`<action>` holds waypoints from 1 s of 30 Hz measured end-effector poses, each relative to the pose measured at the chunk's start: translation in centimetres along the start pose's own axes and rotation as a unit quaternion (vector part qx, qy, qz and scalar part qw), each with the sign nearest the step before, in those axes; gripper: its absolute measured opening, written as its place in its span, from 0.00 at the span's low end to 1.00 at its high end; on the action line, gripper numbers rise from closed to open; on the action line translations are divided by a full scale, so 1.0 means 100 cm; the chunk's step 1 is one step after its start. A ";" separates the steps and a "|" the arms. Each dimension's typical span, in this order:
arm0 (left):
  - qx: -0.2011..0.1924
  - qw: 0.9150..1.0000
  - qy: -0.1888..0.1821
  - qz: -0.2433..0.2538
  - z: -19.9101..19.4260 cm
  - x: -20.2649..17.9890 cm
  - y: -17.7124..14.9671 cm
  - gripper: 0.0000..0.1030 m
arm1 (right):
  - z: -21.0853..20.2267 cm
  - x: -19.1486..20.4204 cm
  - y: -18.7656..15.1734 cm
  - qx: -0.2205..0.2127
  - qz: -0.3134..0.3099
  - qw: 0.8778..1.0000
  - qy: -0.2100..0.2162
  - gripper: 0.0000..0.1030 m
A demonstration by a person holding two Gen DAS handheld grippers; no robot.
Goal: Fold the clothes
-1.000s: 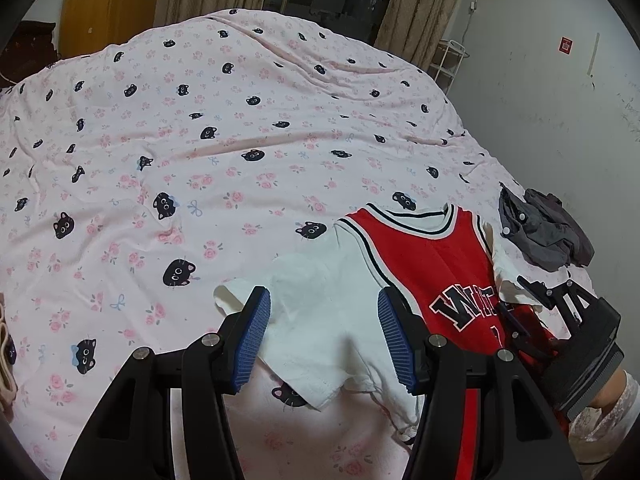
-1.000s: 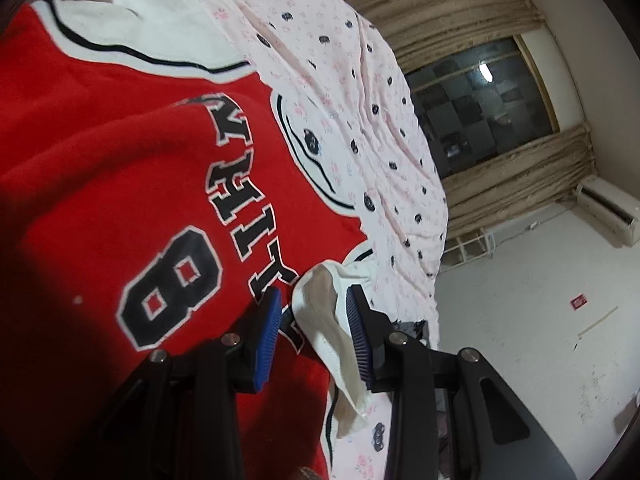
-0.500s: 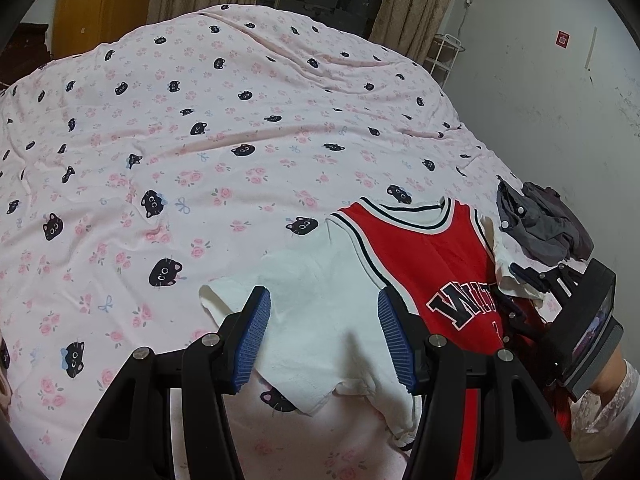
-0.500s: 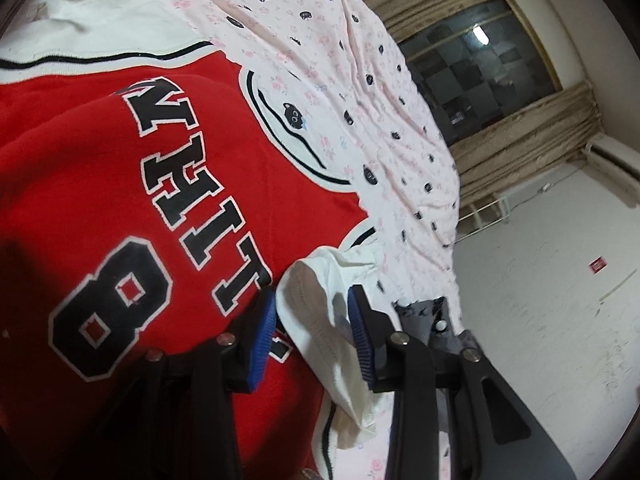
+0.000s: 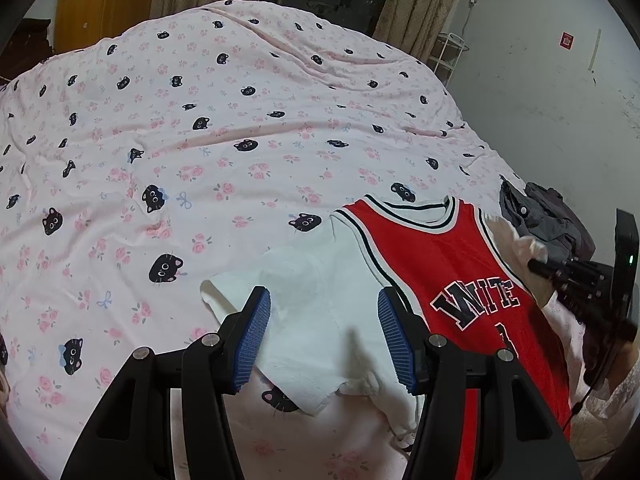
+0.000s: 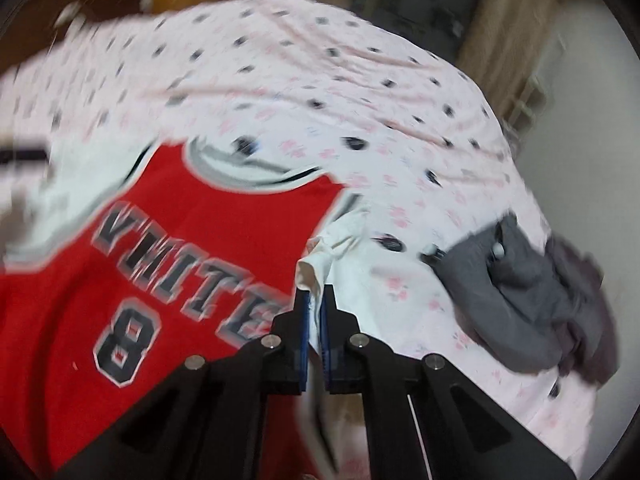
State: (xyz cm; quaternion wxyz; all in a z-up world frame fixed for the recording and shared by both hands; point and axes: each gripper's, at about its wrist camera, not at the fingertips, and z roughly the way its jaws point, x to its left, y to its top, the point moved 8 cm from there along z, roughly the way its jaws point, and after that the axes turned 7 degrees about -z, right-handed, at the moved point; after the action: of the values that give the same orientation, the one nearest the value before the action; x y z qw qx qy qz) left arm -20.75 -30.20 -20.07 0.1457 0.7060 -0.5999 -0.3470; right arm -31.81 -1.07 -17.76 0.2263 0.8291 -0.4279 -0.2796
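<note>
A red jersey-style shirt with white sleeves lies face up on the pink cat-print bedspread. Its left white sleeve spreads flat under my left gripper, which hovers open above it. In the right wrist view, which is motion-blurred, the shirt shows black letters and an 8. My right gripper is shut on the right white sleeve, which bunches up from the jaws. The left wrist view shows the right gripper at the shirt's right edge.
A crumpled grey garment lies on the bed right of the shirt, also the grey garment in the right wrist view. The bedspread stretches wide beyond the shirt. A white wall and curtains stand behind the bed.
My right gripper has shut on the right white sleeve and swung round fast, blurring its view. The left gripper stayed open over the left sleeve, drifting slightly.
</note>
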 end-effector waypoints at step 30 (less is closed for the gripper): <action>0.019 1.000 0.014 -0.002 0.012 0.005 -0.008 0.50 | 0.059 -0.137 -0.057 0.087 0.220 0.971 0.033 0.23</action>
State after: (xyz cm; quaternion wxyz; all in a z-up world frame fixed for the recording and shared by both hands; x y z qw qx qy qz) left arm -20.88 -30.25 -21.57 0.1396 0.7145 -0.6030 -0.3261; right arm -38.86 12.63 -21.92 0.2235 0.7401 -0.6144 -0.1574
